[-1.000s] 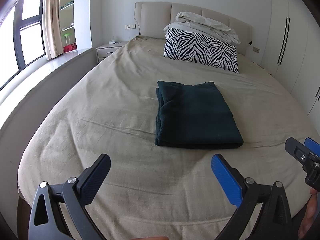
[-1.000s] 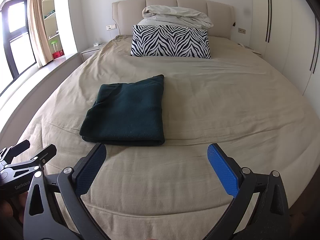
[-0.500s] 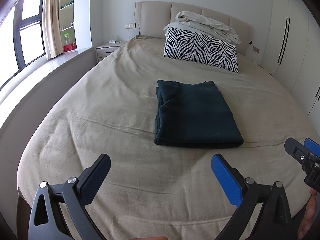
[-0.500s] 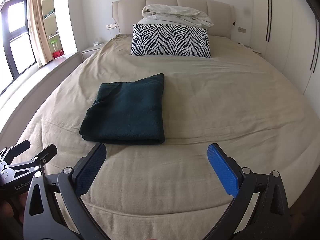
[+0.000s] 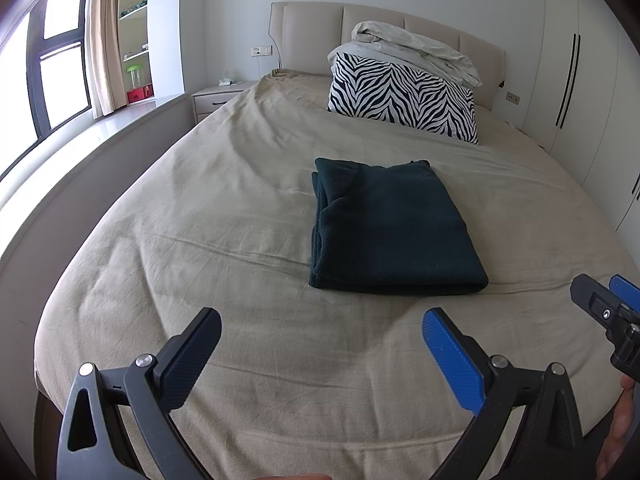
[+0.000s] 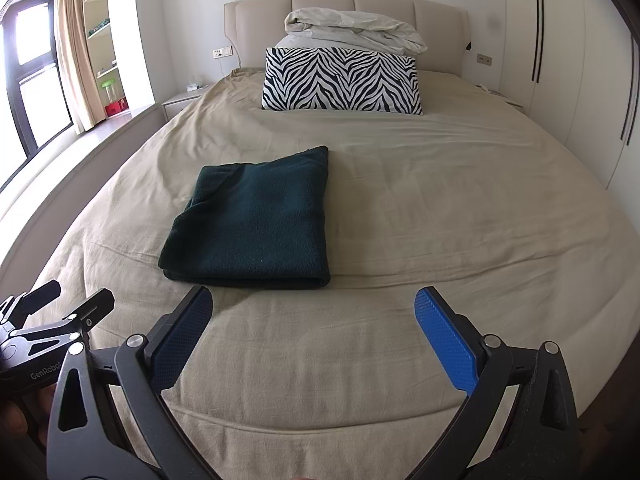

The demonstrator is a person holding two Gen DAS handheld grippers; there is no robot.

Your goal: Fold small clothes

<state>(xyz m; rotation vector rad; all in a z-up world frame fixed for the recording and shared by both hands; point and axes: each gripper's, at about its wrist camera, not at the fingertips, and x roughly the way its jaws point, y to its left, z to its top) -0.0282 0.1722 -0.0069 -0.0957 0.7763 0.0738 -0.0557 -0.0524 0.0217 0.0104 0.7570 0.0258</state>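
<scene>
A dark green garment (image 5: 390,228) lies folded into a neat rectangle on the beige bed sheet (image 5: 208,240); it also shows in the right wrist view (image 6: 256,220). My left gripper (image 5: 320,344) is open and empty, held above the sheet near the foot of the bed, short of the garment. My right gripper (image 6: 312,324) is open and empty, just in front of the garment's near edge. Each gripper shows at the edge of the other's view: the right one (image 5: 608,320) and the left one (image 6: 60,312).
A zebra-print pillow (image 6: 340,80) and a bundled white duvet (image 6: 352,32) lie at the headboard. A nightstand (image 5: 220,96) and window ledge (image 5: 100,128) stand left of the bed. White wardrobes (image 6: 560,60) line the right wall.
</scene>
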